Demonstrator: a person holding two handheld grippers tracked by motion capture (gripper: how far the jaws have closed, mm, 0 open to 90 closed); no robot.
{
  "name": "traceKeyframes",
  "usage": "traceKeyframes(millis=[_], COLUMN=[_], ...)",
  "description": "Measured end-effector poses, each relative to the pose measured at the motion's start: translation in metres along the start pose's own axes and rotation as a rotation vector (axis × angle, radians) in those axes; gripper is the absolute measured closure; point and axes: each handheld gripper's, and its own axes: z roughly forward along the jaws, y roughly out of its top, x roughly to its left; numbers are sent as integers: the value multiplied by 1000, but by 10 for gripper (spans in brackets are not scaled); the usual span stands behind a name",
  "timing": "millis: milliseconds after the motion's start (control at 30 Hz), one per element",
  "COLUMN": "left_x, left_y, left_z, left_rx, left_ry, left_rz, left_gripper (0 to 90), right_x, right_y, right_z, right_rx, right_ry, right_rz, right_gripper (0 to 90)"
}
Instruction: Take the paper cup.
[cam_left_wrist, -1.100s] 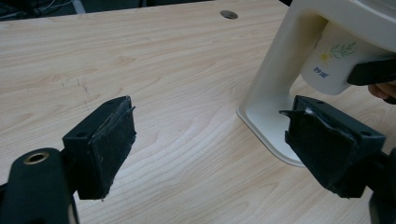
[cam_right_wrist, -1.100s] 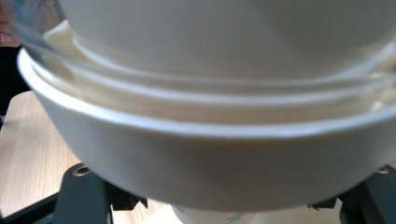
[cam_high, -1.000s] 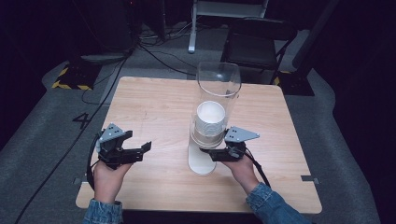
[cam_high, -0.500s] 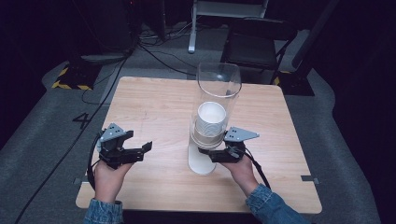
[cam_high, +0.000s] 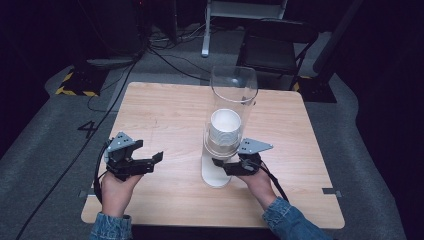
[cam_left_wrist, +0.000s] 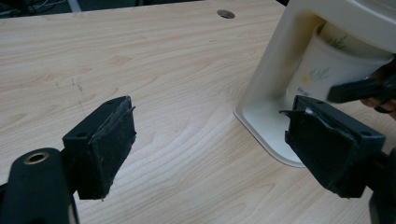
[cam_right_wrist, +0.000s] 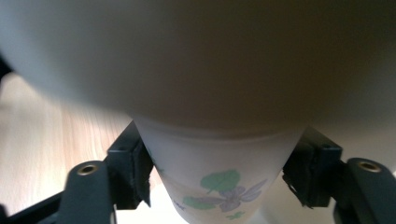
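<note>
Cup (cam_right_wrist: 219, 186): bottom of dispenser (cam_high: 233, 100) stack; my right gripper (cam_right_wrist: 219, 179) has just clamped it.
Left gripper (cam_left_wrist: 210, 149): wide open, empty.
Next: I draw the cup down.

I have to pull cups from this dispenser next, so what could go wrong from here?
The right gripper has just been closing on the bottom paper cup; too hard a squeeze could crush it. A pull might drag further cups from the stack. The left gripper is open and away, so the tall dispenser could tip.
</note>
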Motion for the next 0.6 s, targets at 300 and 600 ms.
traceKeyframes(millis=[300, 600], left_x=[2, 3], left_y=[0, 2], left_z=[0, 4], left_rx=[-3, -2], left_ry=[-5, -18], left_rz=[-4, -2], left_gripper=[157, 157], right_x=[0, -1], right_y=[-8, -16], right_z=[1, 3], right_rx=[8, 57], right_ry=[10, 32], right_rz=[10, 24], right_gripper=[338, 328])
